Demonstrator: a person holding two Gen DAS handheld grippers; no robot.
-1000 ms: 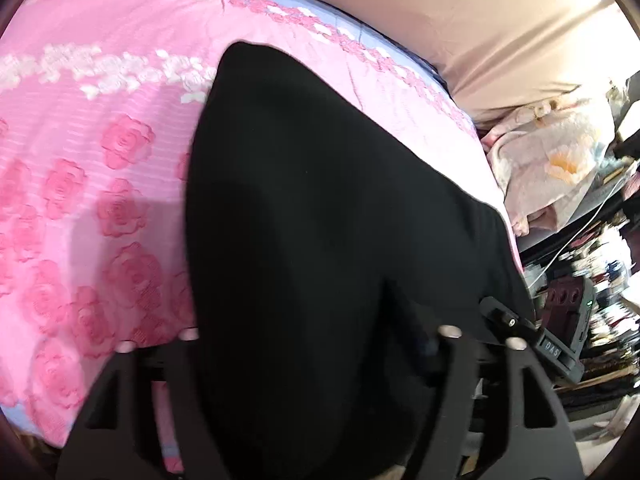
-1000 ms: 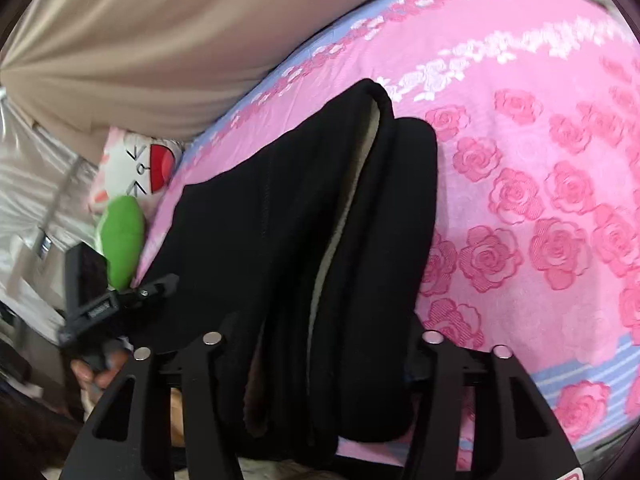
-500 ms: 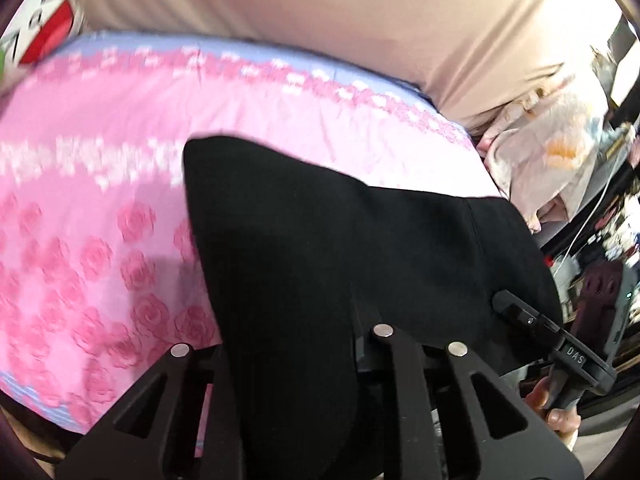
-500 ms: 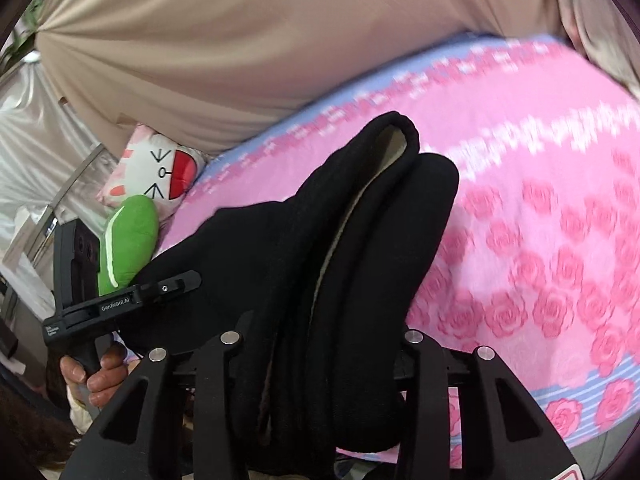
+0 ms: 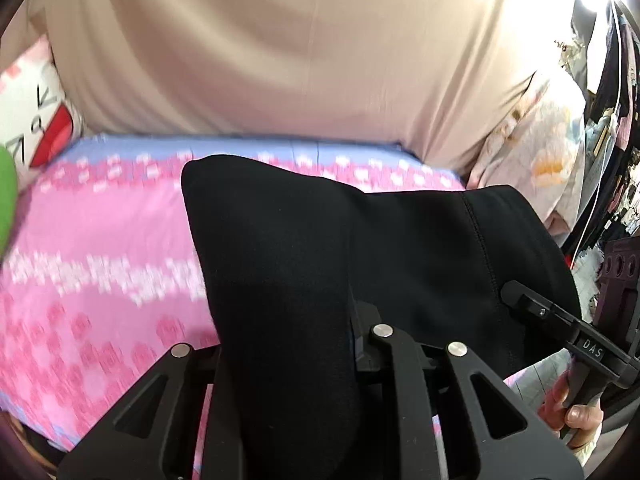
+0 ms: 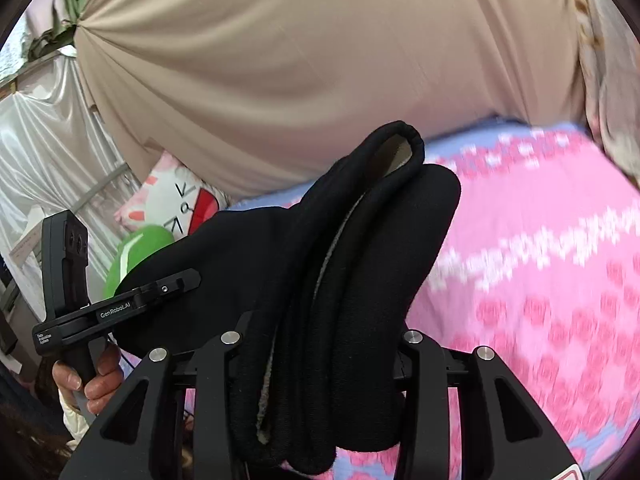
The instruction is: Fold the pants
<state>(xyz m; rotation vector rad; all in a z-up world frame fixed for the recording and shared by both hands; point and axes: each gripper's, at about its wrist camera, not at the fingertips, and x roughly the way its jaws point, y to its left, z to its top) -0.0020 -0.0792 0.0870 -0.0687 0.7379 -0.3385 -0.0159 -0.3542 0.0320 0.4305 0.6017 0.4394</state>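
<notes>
The black pants [image 5: 400, 248] hang folded above the pink rose-print bedspread [image 5: 100, 240], stretched between both grippers. My left gripper [image 5: 286, 340] is shut on one end of the fold, cloth bulging over its fingers. The right gripper's finger [image 5: 516, 294] pinches the other end at the right edge of this view. In the right wrist view my right gripper [image 6: 324, 332] is shut on a thick bundle of the pants [image 6: 380, 220], with the pale lining showing between layers. The left gripper [image 6: 188, 280] grips the cloth at the left there.
A beige curtain [image 5: 300, 60] hangs behind the bed. A white pillow with a red mouth [image 6: 180, 204] and a green plush [image 6: 140, 248] lie at the bed's head. A person's hand [image 6: 92, 384] holds the left gripper's handle. Cluttered shelves [image 5: 612, 200] stand to the right.
Both grippers closed on the pants and rose, lifting the folded cloth off the bedspread. The views tipped up, showing more curtain and less bed.
</notes>
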